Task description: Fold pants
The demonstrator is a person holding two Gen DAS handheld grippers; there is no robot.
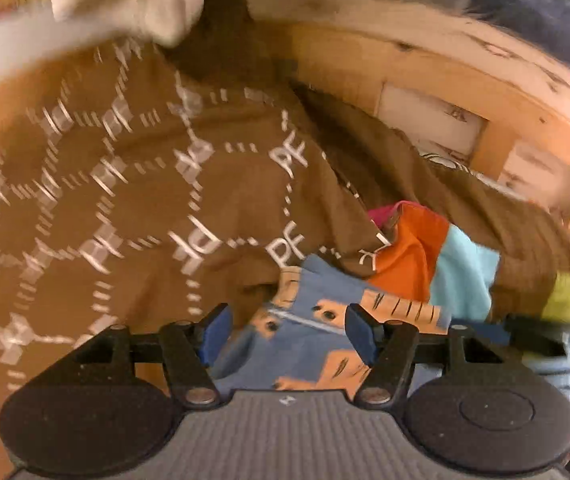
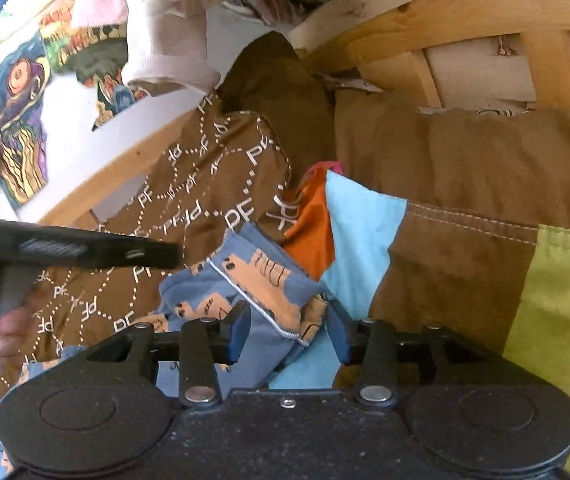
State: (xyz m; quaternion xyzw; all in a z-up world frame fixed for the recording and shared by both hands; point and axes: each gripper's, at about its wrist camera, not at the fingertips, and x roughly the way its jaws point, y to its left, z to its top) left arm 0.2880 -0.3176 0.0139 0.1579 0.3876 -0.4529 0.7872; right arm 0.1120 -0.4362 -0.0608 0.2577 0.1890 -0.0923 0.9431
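Small blue printed pants (image 2: 269, 292) bunched on a brown patterned cushion (image 2: 205, 184); right gripper (image 2: 289, 334) and left gripper (image 1: 289, 334) both spread apart around the cloth, nothing clamped; risk of pinching cushion fabric too

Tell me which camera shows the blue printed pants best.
The right wrist view: the blue printed pants appear sharp there, bunched between the right gripper's open jaws. The left wrist view shows only a motion-blurred patch of them between the left gripper's open jaws.
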